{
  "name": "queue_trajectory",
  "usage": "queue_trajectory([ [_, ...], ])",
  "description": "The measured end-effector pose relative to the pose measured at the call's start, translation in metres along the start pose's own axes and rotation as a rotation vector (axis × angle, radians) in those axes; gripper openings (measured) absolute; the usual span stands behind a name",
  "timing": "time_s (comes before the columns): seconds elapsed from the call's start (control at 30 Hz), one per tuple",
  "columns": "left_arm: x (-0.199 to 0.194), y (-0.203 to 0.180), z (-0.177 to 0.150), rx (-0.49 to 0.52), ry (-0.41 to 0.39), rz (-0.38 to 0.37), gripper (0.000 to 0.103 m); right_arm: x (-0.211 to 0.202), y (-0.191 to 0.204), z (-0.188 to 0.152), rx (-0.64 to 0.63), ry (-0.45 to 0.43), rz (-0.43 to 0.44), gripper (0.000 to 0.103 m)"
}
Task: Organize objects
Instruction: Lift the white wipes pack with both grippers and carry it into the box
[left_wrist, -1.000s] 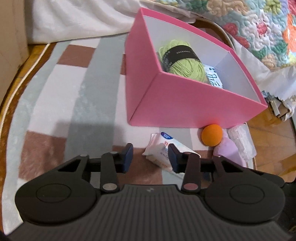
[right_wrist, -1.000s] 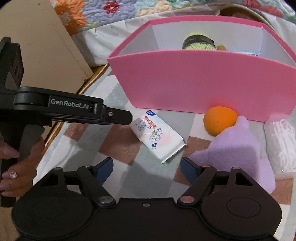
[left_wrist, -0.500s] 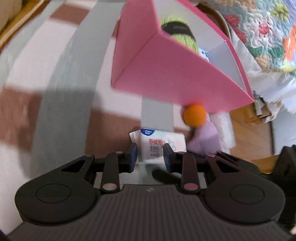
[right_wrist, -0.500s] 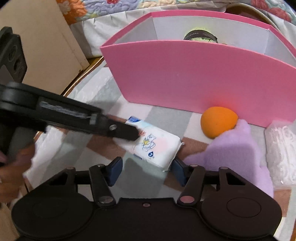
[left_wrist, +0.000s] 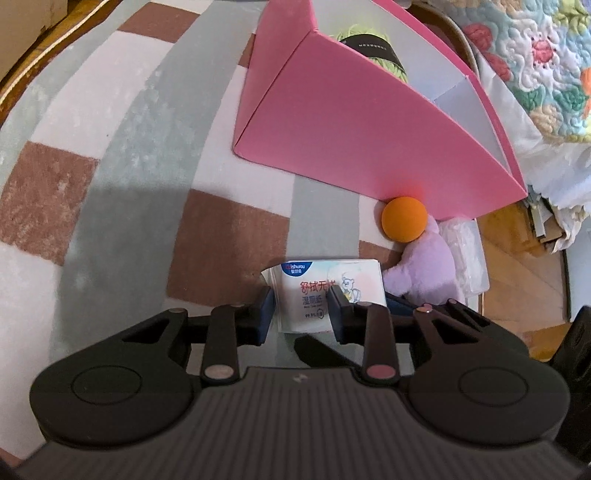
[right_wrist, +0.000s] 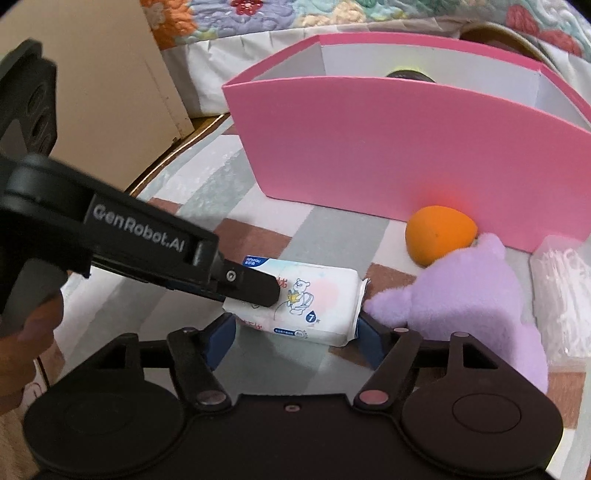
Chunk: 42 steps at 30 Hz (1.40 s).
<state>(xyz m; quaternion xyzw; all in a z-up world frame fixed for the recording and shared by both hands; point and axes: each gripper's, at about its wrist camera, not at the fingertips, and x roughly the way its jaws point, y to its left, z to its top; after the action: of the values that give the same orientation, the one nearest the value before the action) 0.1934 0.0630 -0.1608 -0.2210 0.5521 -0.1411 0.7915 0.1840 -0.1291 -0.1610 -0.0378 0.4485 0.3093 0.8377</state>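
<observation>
on the rug, before pink box (left_wrist: 369, 122) | left gripper (left_wrist: 301, 314) clamped on wipes pack (left_wrist: 325, 291) | right gripper (right_wrist: 295, 338) straddles it, jaws just widened, contact unclear | lift level, clear box wall

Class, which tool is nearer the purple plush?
Right. The right tool, jaws just opening around the wipes pack, has one finger beside the plush; the left tool grips the pack's far end.
</observation>
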Motion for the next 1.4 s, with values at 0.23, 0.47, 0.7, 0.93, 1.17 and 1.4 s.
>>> queue_trajectory([
  [0.23,0.0,-0.002,-0.006,-0.022,-0.01,-0.005,0.029,0.006,0.009,-0.002,-0.072,-0.019,-0.043,0.083],
  [0.47,-0.009,-0.012,-0.012,0.001,-0.031,0.002,0.029,0.005,0.015,-0.002,-0.105,-0.013,-0.095,0.078],
  [0.7,-0.031,-0.026,-0.025,0.029,-0.03,-0.017,0.029,-0.017,0.014,-0.003,-0.059,0.011,-0.075,0.077],
  [0.93,-0.061,-0.045,-0.046,0.077,-0.065,-0.048,0.029,-0.052,0.02,-0.002,-0.07,0.023,-0.049,0.079],
  [1.17,-0.09,-0.069,-0.056,0.115,-0.126,-0.074,0.029,-0.1,0.027,-0.001,-0.109,-0.024,-0.04,0.081],
  [1.4,-0.117,-0.092,-0.049,0.138,-0.186,-0.103,0.029,-0.136,0.028,0.013,-0.138,-0.081,-0.06,0.081],
])
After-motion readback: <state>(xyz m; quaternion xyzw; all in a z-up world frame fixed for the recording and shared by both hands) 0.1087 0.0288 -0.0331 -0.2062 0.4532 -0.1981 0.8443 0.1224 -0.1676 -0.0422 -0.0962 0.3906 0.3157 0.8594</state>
